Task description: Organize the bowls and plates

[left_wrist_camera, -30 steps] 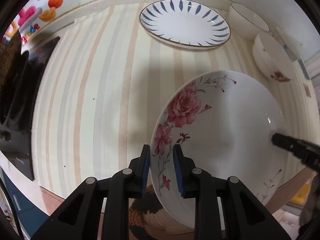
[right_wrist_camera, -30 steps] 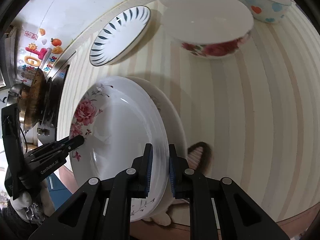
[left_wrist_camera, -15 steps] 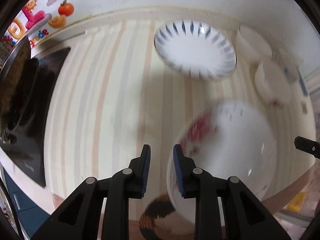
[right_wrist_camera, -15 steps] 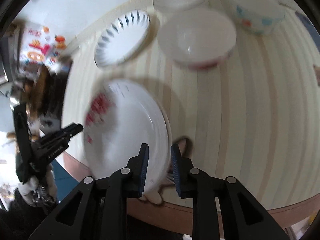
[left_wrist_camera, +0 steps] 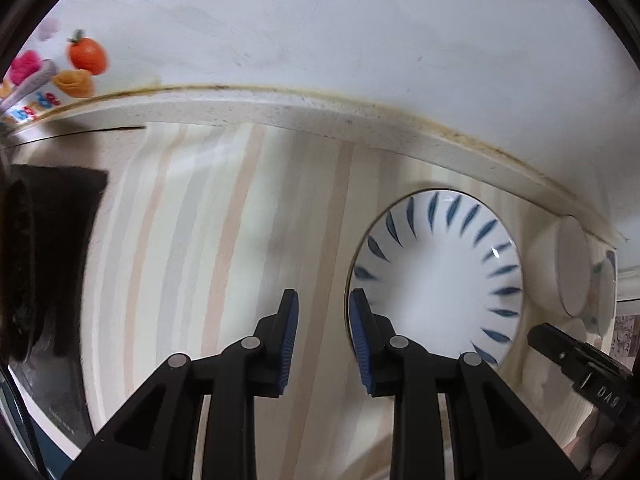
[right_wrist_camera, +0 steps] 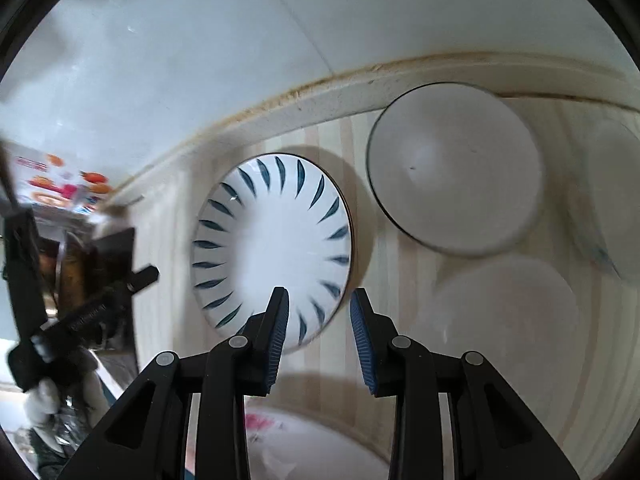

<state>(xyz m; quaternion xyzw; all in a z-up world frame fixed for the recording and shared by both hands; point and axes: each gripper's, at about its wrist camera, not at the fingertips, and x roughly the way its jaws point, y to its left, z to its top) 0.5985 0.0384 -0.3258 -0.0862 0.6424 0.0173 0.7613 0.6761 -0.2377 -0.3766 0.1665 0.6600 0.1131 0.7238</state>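
Left gripper (left_wrist_camera: 322, 336): jaws parted with a gap and nothing between the blue pads; it hangs over the bare striped counter (left_wrist_camera: 224, 240), just left of the blue-leaf plate.
Right gripper (right_wrist_camera: 318, 336): its jaws have just been opening; they stand apart and empty, above the near right edge of the blue-leaf plate.
Blue-leaf plate (right_wrist_camera: 274, 248): flat on the counter near the far wall, white with dark blue strokes round the rim; free of both grippers.
Plain white bowl (right_wrist_camera: 454, 168): right of the blue-leaf plate, close to the back ledge, with a thin dark rim line.
Other bowls: a blurred pale bowl (right_wrist_camera: 508, 312) nearer than the plain one, and another at the far right edge (right_wrist_camera: 612, 200); details cannot be made out.
Rose plate (right_wrist_camera: 288, 440): at the bottom of the right wrist view, below the gripper, pink flowers on its rim; no pad touches it.
Stove top (left_wrist_camera: 48, 248): black, at the left end of the counter.
Wall stickers (left_wrist_camera: 80, 64): colourful fruit shapes on the far left wall.
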